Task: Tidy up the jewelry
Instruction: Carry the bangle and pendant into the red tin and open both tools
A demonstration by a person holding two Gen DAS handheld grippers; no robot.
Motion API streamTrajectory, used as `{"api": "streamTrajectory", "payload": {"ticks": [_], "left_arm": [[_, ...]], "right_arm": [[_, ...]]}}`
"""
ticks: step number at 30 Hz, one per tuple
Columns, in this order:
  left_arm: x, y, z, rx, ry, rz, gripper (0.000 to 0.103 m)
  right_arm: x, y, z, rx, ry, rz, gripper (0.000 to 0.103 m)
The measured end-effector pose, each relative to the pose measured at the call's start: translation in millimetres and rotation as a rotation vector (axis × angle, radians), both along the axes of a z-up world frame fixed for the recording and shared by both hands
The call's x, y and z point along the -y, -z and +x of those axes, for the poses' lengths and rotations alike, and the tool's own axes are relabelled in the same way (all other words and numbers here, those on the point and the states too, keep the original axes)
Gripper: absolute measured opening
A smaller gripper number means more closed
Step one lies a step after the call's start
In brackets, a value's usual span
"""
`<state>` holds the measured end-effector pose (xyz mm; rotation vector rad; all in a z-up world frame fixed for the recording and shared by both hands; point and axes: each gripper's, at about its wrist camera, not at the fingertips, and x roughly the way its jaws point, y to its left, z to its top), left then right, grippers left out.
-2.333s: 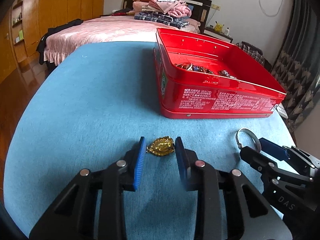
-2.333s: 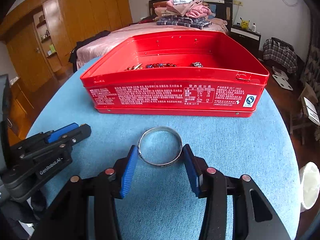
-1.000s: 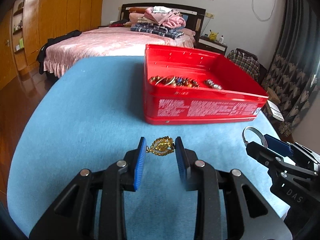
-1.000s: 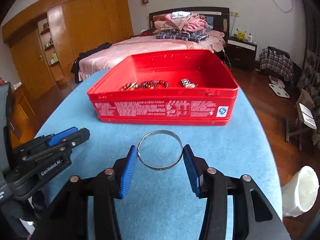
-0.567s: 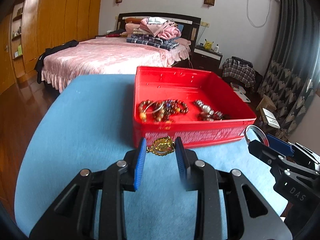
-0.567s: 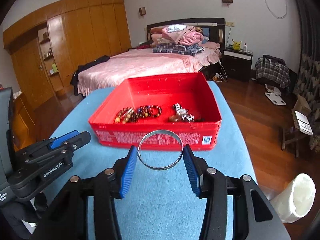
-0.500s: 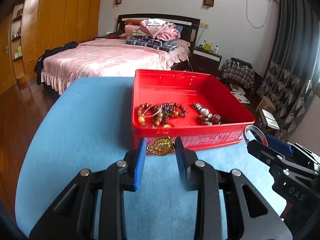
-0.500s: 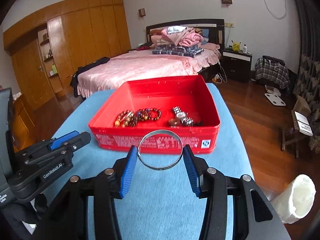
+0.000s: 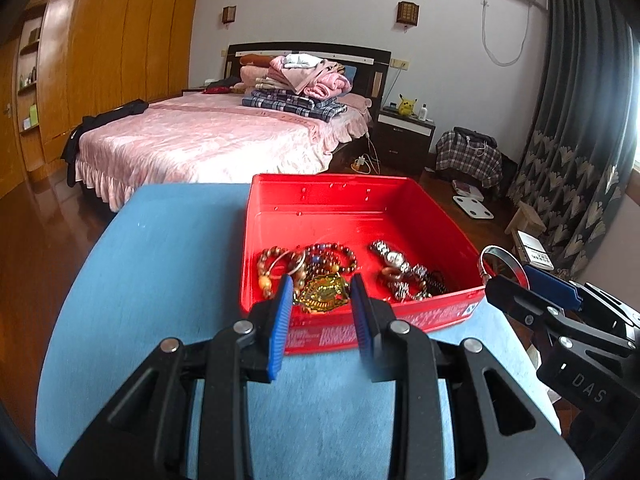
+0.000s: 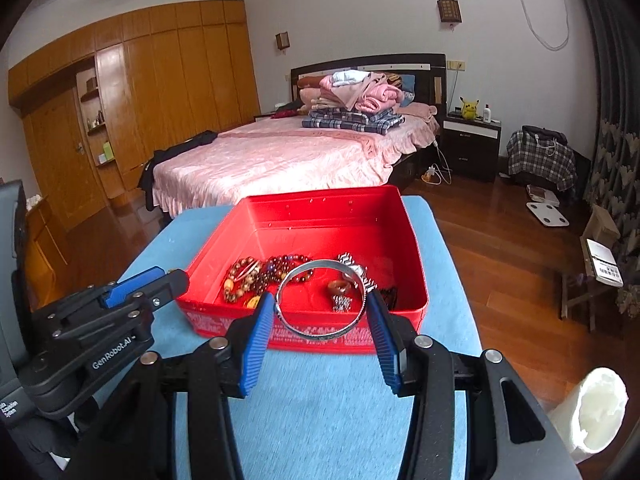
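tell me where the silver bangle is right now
The silver bangle is clamped between the right gripper pads, held up in front of the red tin's near wall, right of the left gripper.

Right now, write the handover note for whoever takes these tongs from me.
Left tongs: shut on the gold filigree pendant, held in the air at the near wall of the red metal tin.
Right tongs: shut on the plain silver bangle, also off the table at the tin's near wall.
Already in the tin: brown and dark beaded bracelets, a silver link watch.
Done: both pieces lifted off the blue tablecloth.
Left: carry both over the rim, release inside the tin.
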<state>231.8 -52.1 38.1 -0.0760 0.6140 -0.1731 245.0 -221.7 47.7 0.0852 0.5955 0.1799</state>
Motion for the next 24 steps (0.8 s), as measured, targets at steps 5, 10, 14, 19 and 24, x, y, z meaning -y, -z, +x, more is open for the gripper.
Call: {"api": "streamTrajectory", "payload": {"ticks": [5,10,14,19,24], "left_arm": [[3,-7,9,0.022,0.003,-0.002,0.028],[9,-13,24,0.042,0.011,0.002,0.028],[13,-12,44,0.040,0.017,0.002,0.028],[17,-5,70,0.017,0.018,0.002,0.028],[21,5,98,-0.006,0.020,0.017,0.028]], "right_arm": [[2,-3,8,0.010,0.000,-0.006,0.047],[4,-6,22,0.008,-0.005,-0.001,0.047],[4,-3,40,0.000,-0.005,-0.008,0.047],[7,4,65,-0.022,-0.004,0.012,0.047],[7,9,89,-0.035,-0.009,0.019,0.047]]}}
